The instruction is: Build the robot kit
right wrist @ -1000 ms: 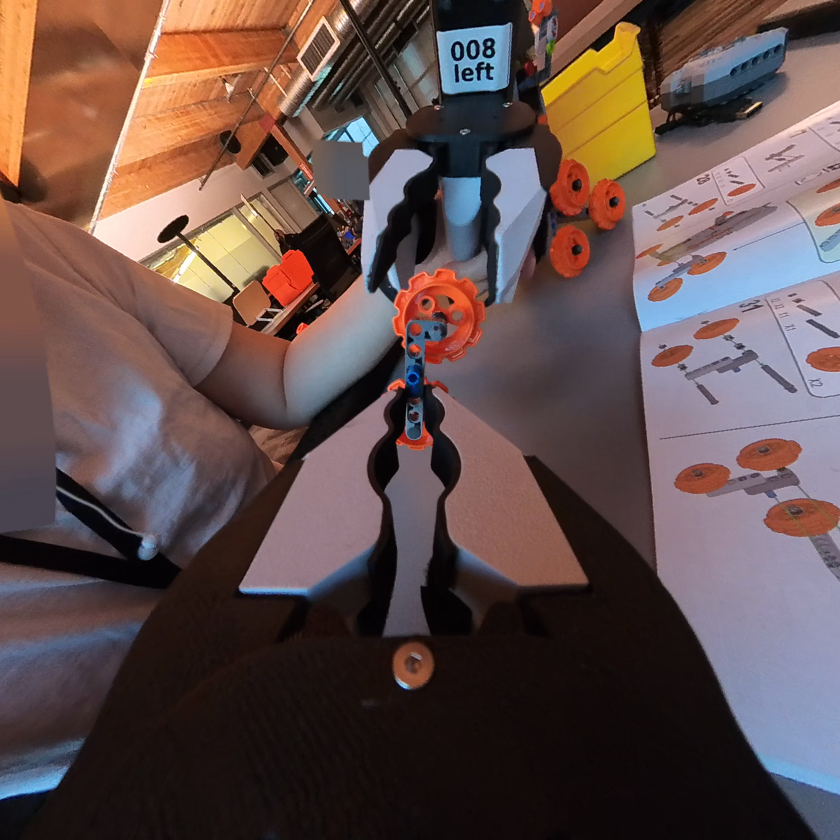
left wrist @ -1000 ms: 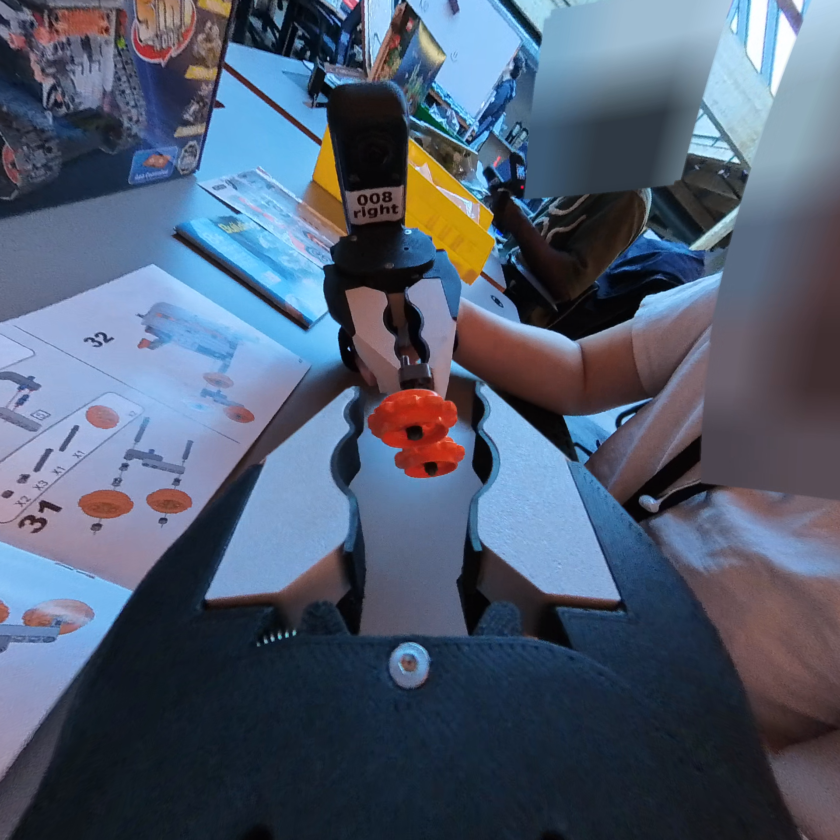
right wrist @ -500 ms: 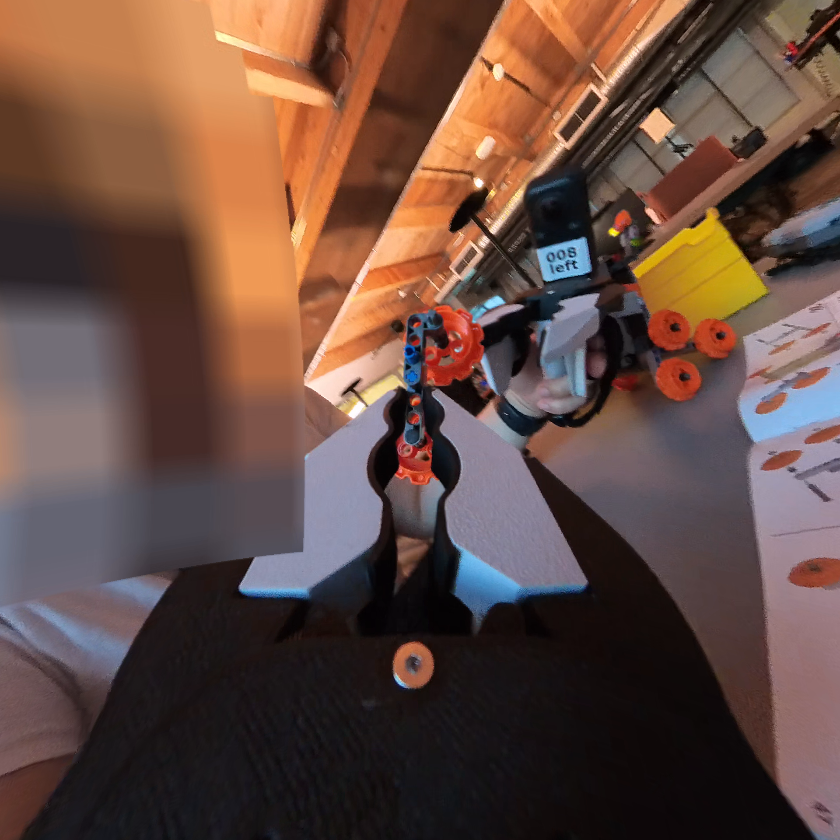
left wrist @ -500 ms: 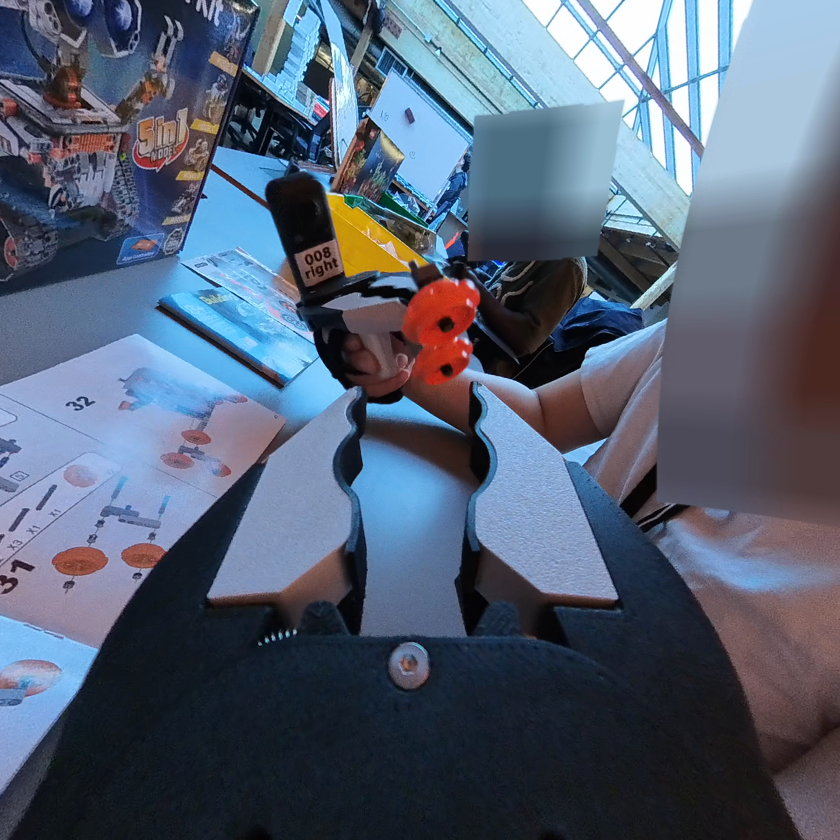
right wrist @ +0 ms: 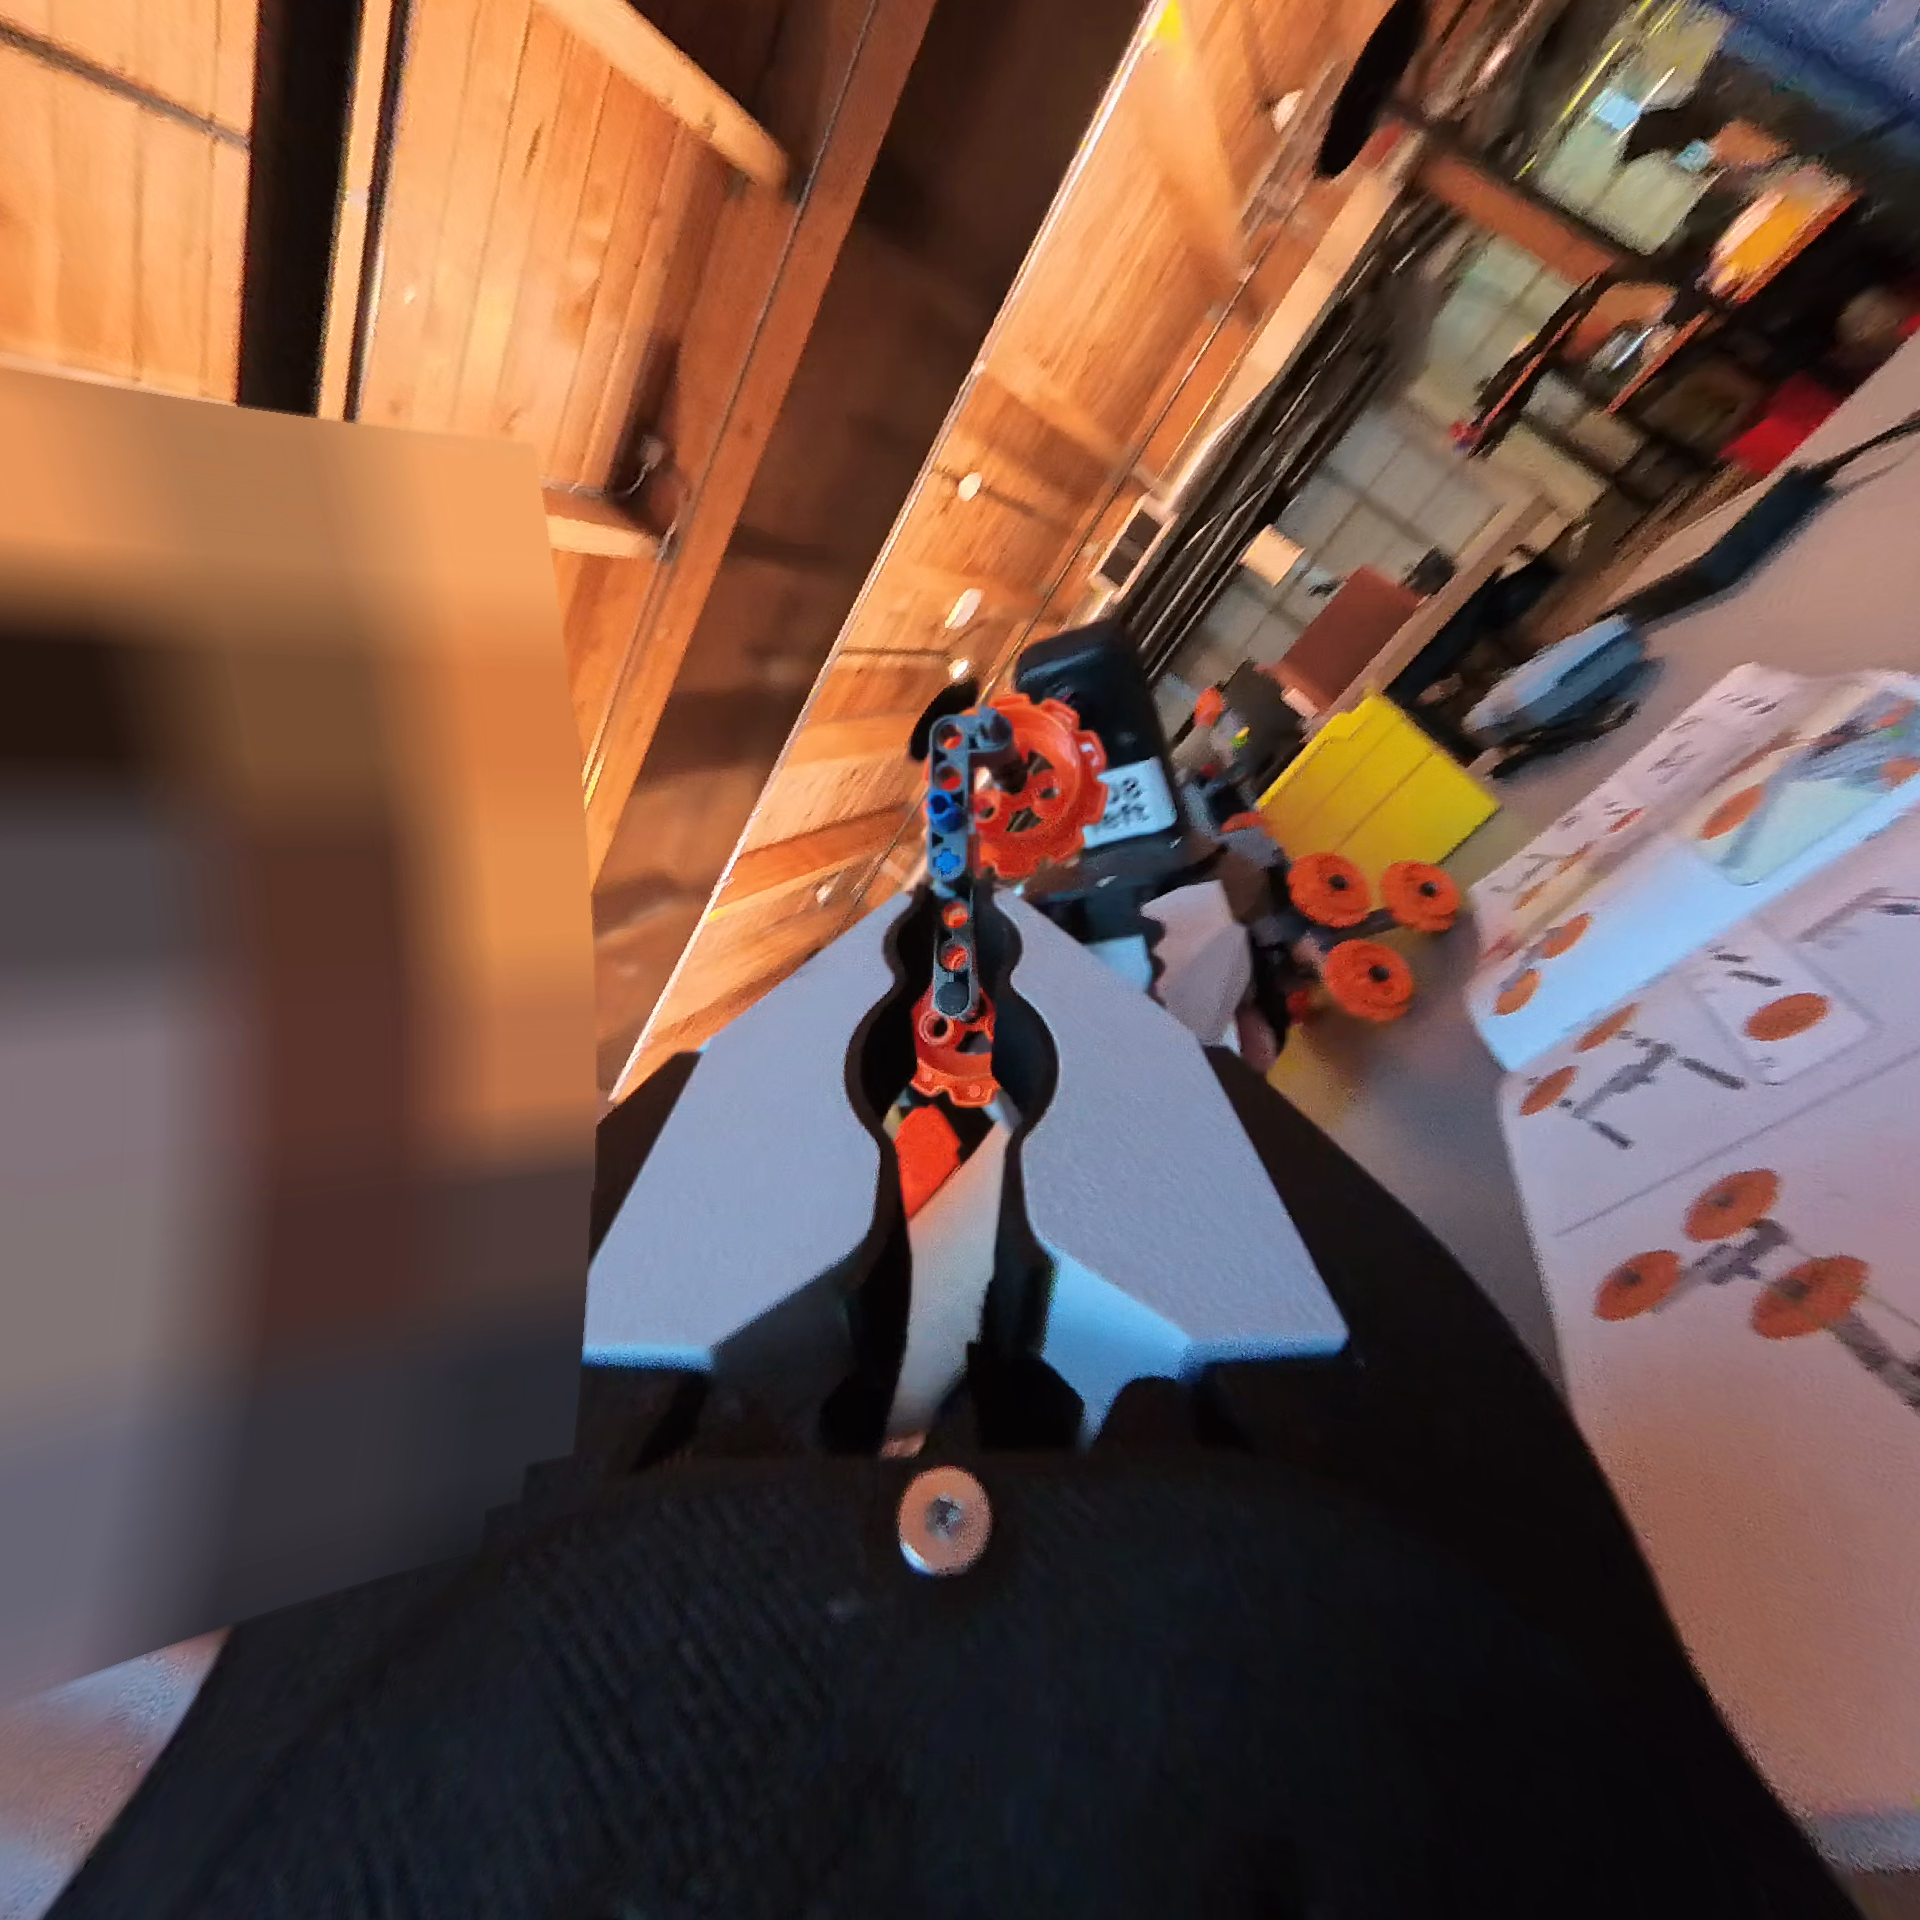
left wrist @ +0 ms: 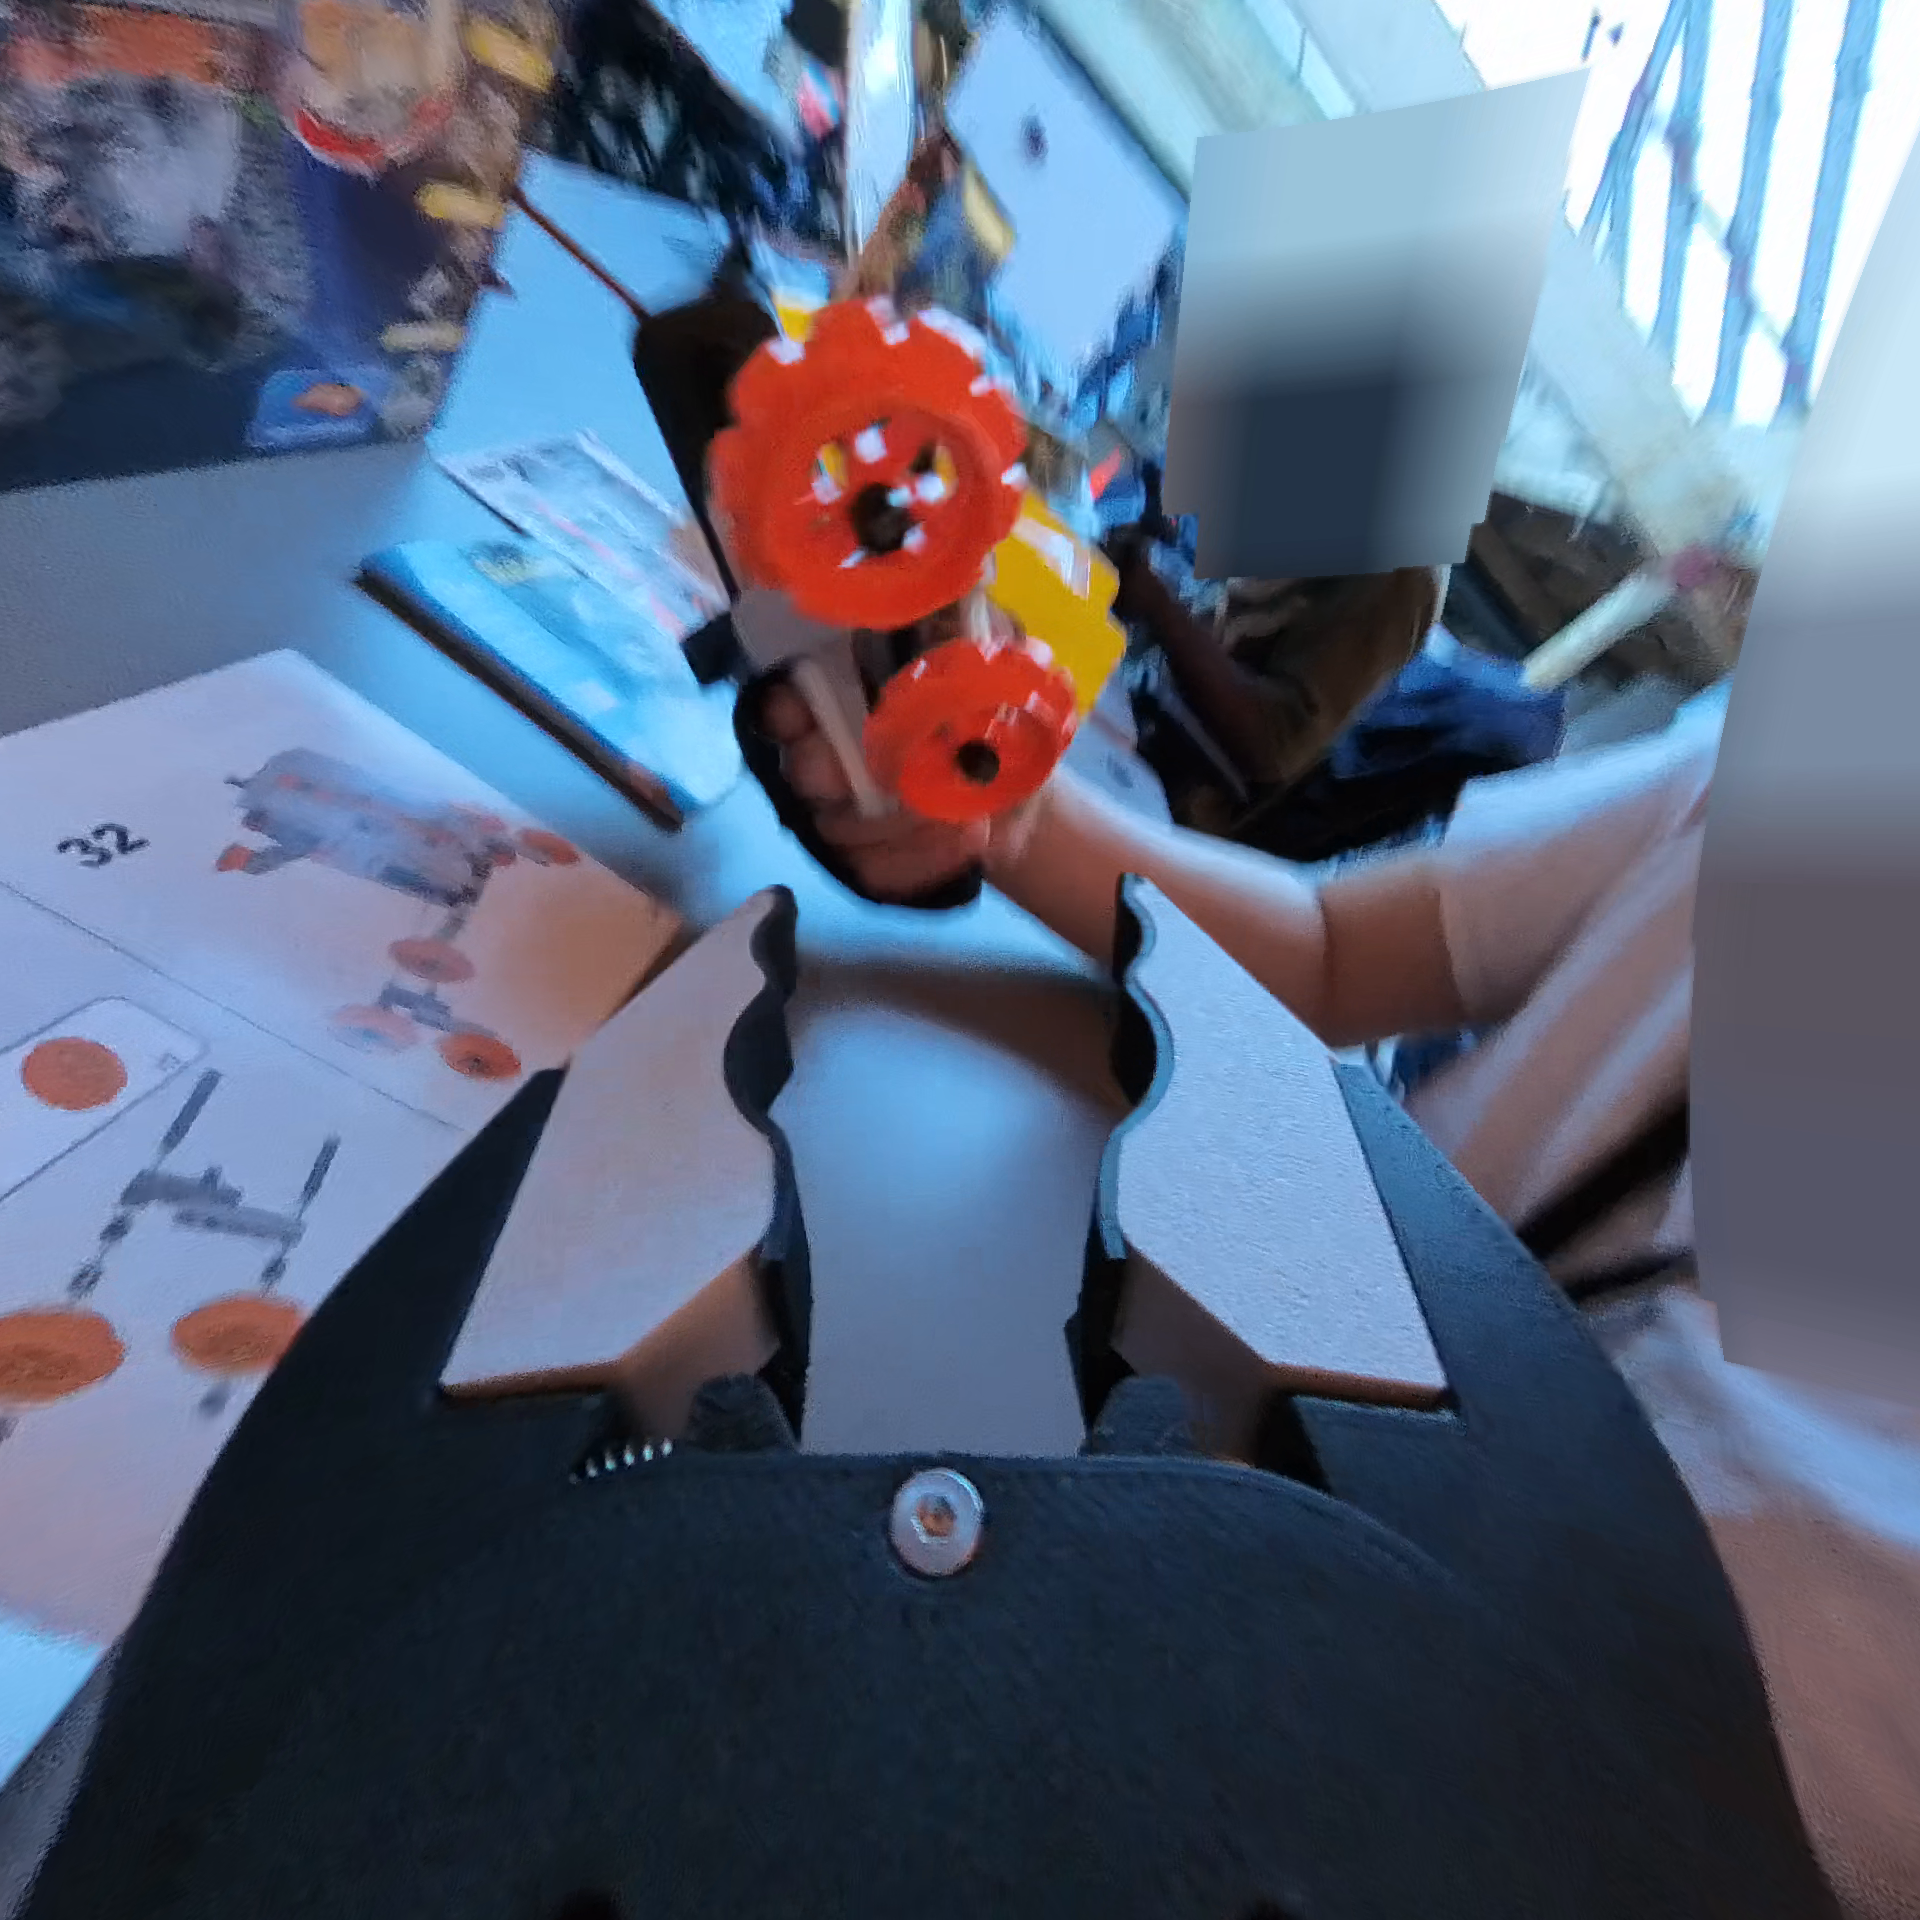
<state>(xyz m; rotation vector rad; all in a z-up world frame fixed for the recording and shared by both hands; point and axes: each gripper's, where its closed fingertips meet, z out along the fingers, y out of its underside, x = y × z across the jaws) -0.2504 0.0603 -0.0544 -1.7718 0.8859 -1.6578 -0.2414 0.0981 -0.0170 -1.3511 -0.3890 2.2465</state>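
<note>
Colours, toy parts and gripper

Orange wheels (left wrist: 871, 465) on a dark grey beam (right wrist: 954, 914) with blue pins; yellow bin (right wrist: 1377, 800); white instruction sheet (left wrist: 260, 997) printed orange and grey; right gripper (right wrist: 954, 914) black, pale grey fingers (right wrist: 758, 1174).

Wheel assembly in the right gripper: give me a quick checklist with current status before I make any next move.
1. Right gripper shut on the wheel assembly: ok, the grey beam sits between its fingers.
2. Both orange wheels on the beam: ok, a large and a small one show in the left wrist view.
3. Left gripper empty: ok, open with only the table between its fingers.
4. Grip firmness: cannot tell.
5. Picture sharpness: not ok, both views are motion-blurred.
6. Instruction sheet in view: ok, it lies open on the table.
</note>
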